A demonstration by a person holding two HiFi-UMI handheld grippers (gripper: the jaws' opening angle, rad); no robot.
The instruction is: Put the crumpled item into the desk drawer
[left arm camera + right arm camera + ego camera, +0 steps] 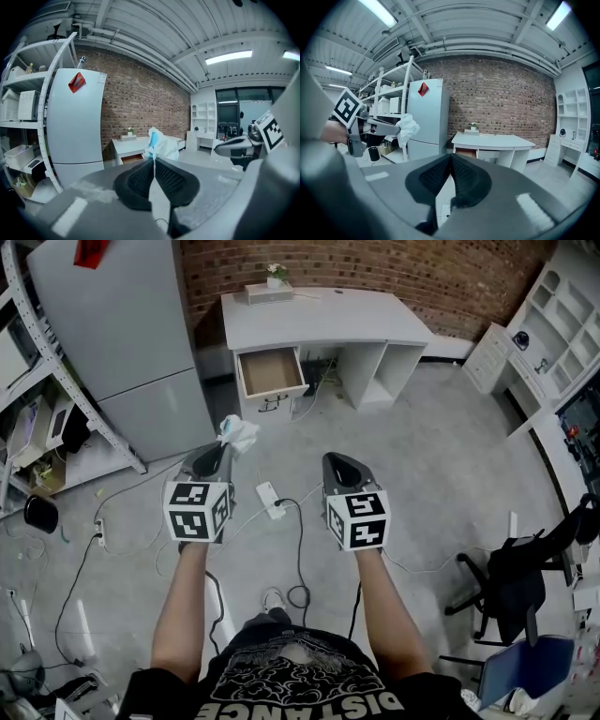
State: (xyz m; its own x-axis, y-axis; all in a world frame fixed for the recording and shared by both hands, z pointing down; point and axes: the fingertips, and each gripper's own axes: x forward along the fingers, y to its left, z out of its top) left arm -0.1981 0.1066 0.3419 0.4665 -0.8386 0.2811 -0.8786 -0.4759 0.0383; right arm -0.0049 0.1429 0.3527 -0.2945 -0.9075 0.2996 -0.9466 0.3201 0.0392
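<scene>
Right now your left tool [225,444] is pinched shut on the crumpled item [239,433], a white wad with a blue streak. It grips the wad by its lower edge, so most of it stands free above the tips. The wad is up in the air, well short of the worktop [323,320]. Your right tool [337,461] is closed too, with nothing in it.

The drawer [270,371] is pulled out under the worktop's left end and looks bare inside.

Judging by the folds, the wad is thin, soft and very light. It won't resist the squeeze and likely won't break. Only a small bit is pinched, though, so a jerk could tease it loose. It may also cling to the tool or drift when you let go, so I'd release it low inside the drawer, just in front of the worktop.
</scene>
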